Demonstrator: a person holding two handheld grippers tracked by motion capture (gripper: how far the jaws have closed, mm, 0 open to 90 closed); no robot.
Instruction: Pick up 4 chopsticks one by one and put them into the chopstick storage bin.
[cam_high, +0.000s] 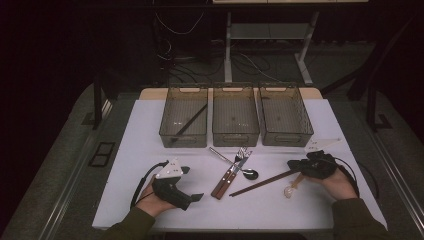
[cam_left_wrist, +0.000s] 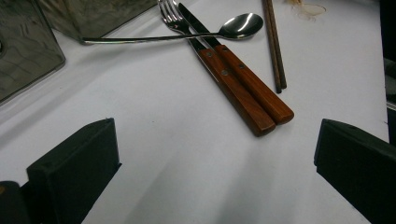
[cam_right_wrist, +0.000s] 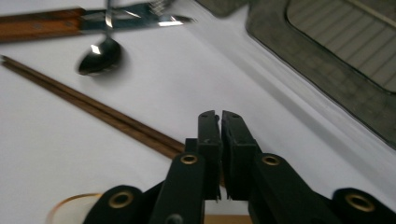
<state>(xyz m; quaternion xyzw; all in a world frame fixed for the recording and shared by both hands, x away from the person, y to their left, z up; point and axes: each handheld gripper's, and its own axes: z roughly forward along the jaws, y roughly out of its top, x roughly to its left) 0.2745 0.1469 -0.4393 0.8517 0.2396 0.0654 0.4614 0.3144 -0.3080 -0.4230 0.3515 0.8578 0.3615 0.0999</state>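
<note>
High view: right tongs (cam_high: 299, 166) near worktop's right edge, jaws almost pressed together over chopsticks (cam_high: 262, 182), pinch not confirmed. Left tongs (cam_high: 192, 183) spread, idle. Step judged: grasping chopsticks; next, firm pinch, carry to bin (cam_high: 169, 127).

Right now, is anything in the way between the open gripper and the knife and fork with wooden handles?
Nothing visible is. Just bare white table lies between the left gripper, whose jaws stand wide apart, and the near handle ends of the fork and knife. The spoon crosses only their far ends.
</note>
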